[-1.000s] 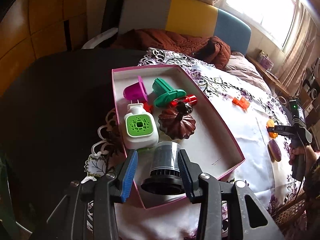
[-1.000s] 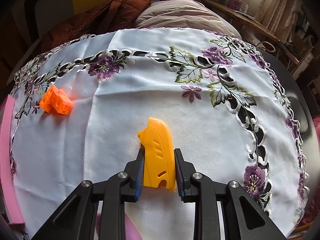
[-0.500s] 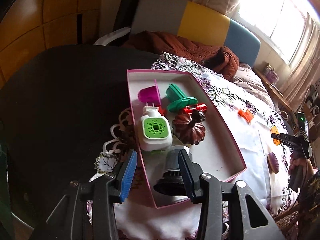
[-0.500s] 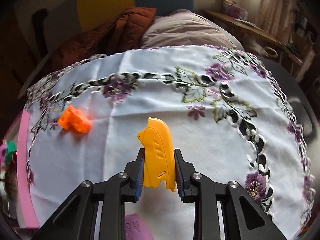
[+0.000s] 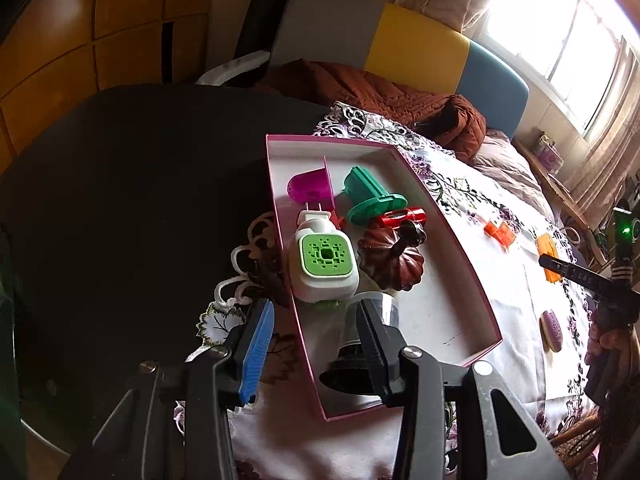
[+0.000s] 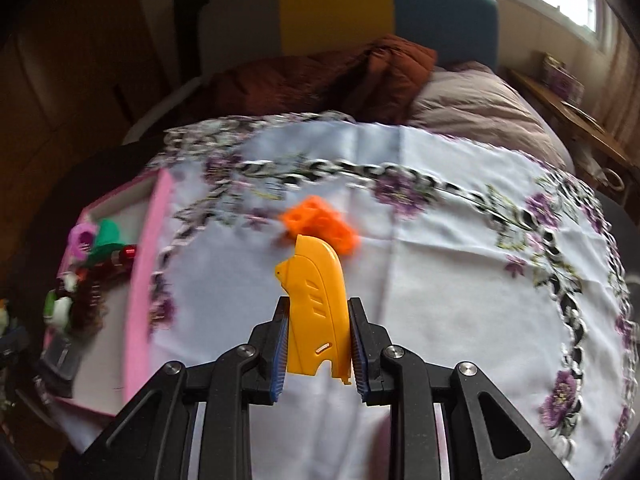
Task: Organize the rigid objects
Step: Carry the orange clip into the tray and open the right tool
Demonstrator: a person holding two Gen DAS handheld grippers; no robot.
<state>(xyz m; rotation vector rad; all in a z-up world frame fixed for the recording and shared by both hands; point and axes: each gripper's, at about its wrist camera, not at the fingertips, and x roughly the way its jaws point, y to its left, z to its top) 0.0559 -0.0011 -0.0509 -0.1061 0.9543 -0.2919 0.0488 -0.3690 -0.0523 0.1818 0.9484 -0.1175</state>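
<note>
My right gripper [image 6: 319,308] is clenched on a yellow plastic piece [image 6: 316,304], the pads pressing its two long sides while its pointed end sticks out towards the middle of the frame. It hangs above the white embroidered tablecloth [image 6: 440,280]. Just beyond its tip lies an orange block [image 6: 320,224], blurred. The pink box [image 6: 148,272] runs along the left of this view.

My left gripper [image 5: 312,320] stands released at the bottom of its view, the jaws wide apart and pressing on nothing. The box's near side wall runs up between them. A dark cylinder [image 5: 384,304] lies inside the near end of the box, partly hidden behind the finger on the right.

Farther into the box, towards the middle of the frame, lie:
- a white and green plug-in device [image 5: 324,260]
- a dark red pumpkin-shaped lid [image 5: 392,268] just beside it
- a small red cylinder [image 5: 400,214]
- a green piece [image 5: 372,196]
- a magenta piece [image 5: 310,186]

At the right of this view, a purple oval thing [image 5: 551,330] lies on the cloth outside the box.
</note>
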